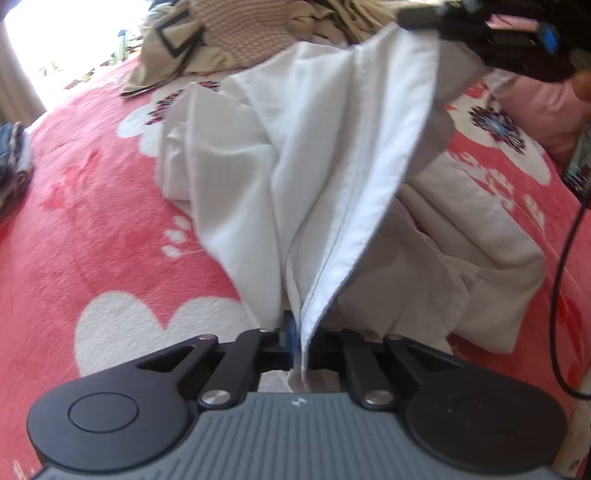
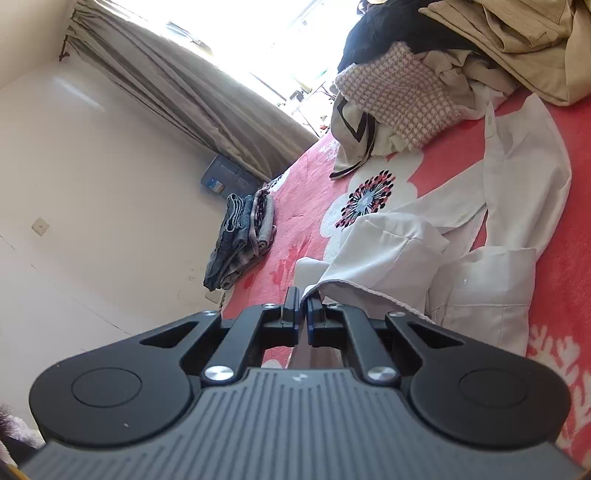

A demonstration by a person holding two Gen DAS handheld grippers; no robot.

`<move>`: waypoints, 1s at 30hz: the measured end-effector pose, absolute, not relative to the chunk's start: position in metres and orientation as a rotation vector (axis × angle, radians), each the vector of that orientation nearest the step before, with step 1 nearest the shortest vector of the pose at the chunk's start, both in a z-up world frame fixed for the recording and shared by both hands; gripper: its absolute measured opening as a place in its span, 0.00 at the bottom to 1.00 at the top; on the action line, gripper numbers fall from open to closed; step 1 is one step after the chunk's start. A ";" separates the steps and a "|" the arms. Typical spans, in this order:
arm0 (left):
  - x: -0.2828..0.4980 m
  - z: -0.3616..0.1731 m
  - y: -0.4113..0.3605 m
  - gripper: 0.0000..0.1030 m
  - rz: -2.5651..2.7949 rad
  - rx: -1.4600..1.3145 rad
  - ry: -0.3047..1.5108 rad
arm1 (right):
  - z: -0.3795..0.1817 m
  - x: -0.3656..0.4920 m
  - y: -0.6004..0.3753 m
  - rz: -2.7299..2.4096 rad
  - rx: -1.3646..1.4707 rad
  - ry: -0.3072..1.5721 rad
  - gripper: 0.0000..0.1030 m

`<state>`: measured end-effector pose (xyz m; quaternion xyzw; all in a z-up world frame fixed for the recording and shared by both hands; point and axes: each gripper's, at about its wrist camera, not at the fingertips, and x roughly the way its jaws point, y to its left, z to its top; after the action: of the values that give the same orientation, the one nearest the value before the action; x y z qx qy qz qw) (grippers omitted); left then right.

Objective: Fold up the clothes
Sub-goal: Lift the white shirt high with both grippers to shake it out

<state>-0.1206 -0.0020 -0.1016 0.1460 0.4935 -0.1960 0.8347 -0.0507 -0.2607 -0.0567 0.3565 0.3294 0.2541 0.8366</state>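
A coral-pink blanket (image 2: 306,206) with white flowers covers the bed. Beyond the bed's far edge a beige curtain (image 2: 184,85) hangs beside a bright window (image 2: 258,33), with a cream wall (image 2: 92,184) below. A black cable (image 1: 557,295) hangs along the bed's right edge

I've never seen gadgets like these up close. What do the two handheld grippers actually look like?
Both look alike. The left gripper and right gripper each have a grey ribbed plastic body bearing a tiny white emblem, two round black housings, black linkage arms joined by silver bolts, and black fingers with blue pads. A thin black cable trails near the right gripper in the left wrist view.
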 end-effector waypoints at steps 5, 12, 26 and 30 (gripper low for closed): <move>-0.119 -0.077 0.013 0.03 -0.340 0.318 0.943 | -0.048 -0.054 -0.253 0.509 0.679 0.669 0.02; -0.100 -0.009 0.030 0.03 -0.226 0.340 0.679 | 0.003 -0.048 -0.240 0.519 0.540 0.537 0.01; -0.099 0.225 0.043 0.03 -0.190 0.286 0.099 | 0.199 -0.074 -0.230 0.547 0.311 0.006 0.00; -0.126 0.290 0.044 0.03 -0.250 0.265 -0.008 | 0.250 -0.098 -0.237 0.572 0.291 -0.140 0.00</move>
<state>-0.1257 0.0436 0.2901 0.1316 -0.0040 -0.1243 0.9835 -0.0981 -0.2372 0.2502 0.1431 -0.0685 0.2809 0.9465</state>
